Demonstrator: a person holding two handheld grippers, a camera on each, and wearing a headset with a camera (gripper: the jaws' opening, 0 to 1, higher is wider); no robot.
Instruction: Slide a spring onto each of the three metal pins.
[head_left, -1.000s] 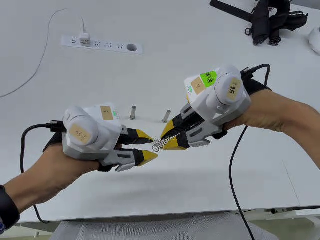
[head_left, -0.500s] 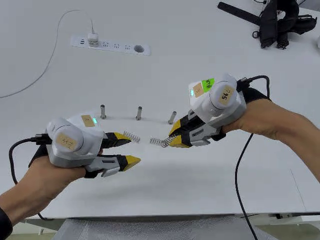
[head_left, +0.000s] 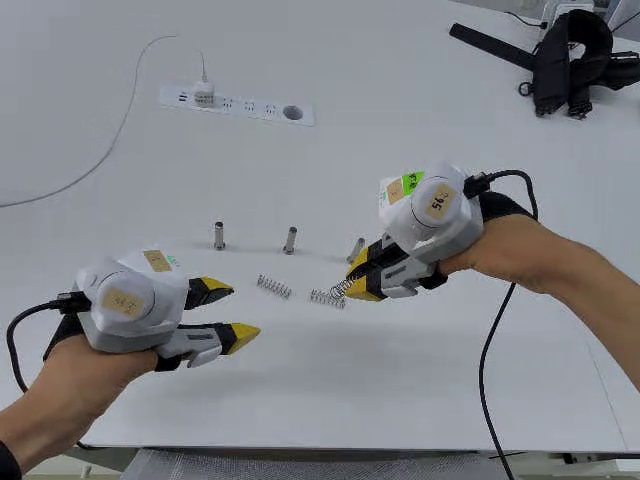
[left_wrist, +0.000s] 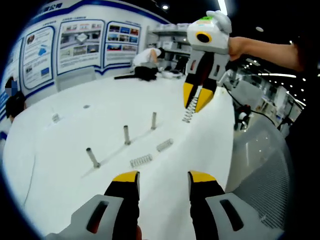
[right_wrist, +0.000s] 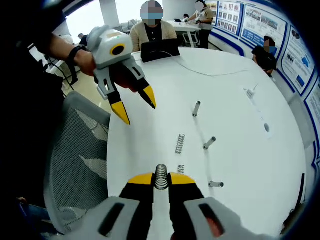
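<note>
White table (head_left: 420, 370) in the head view. The left gripper (head_left: 235, 310) hovers over its near-left part with its yellow-tipped jaws spread wide and nothing between them. To the right, the right gripper (head_left: 352, 289) has its jaws pinched narrow on a spring (head_left: 342, 291) that slants down and left from the tips. Two loose springs (head_left: 273, 287) lie between the grippers. One is close by the held spring's low end, though I cannot tell if they touch. Beyond them three pins (head_left: 290, 240) stand upright in a row, all bare, the rightmost just beside the right gripper. A power strip (head_left: 237, 103) lies far left.

In the left gripper view, the left gripper (left_wrist: 164, 176) gapes empty. Ahead lie the loose springs (left_wrist: 141, 160), with the pins (left_wrist: 126, 135) behind them. Farther off, the right gripper (left_wrist: 195, 102) hangs over the table with the spring (left_wrist: 189, 112) dangling from its tips.

In the right gripper view, the right gripper (right_wrist: 161, 184) clamps the spring (right_wrist: 161, 172), seen end-on. The loose springs (right_wrist: 179, 143) lie ahead, the pins (right_wrist: 209, 143) to their right. The left gripper (right_wrist: 137, 110) hangs wide open at the far left.
</note>
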